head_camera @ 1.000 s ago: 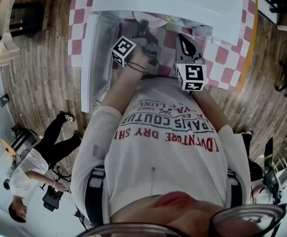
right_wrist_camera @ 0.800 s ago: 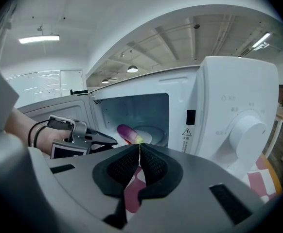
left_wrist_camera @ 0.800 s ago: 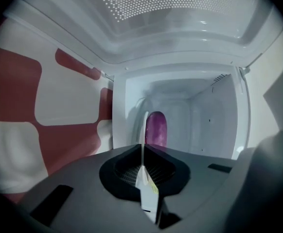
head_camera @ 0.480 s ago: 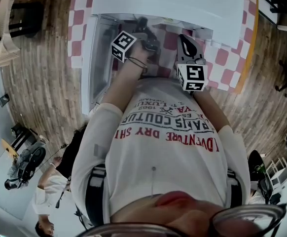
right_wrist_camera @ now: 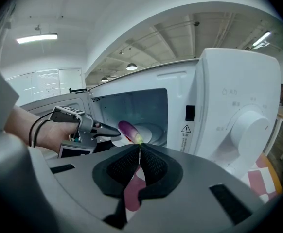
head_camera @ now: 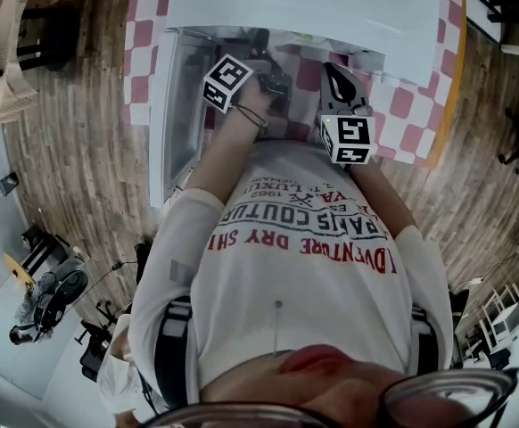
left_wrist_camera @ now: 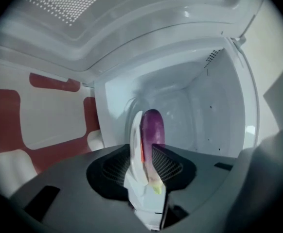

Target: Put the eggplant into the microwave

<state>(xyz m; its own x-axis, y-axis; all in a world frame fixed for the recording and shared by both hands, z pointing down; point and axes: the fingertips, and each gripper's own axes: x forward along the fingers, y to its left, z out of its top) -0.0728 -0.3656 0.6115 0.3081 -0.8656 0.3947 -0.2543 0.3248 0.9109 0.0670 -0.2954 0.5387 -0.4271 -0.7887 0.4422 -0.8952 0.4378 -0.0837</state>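
Our left gripper is poked right inside the microwave, since that's where the eggplant has to end up. Its jaws have just been opening, only part way. The eggplant sits between them, up against the white left finger, so we'd say the grip is coming off for a drop. We can't tell whether it's resting on the cavity floor. Our right gripper hangs outside by the door opening, jaws together on nothing; probably just keeping clear.
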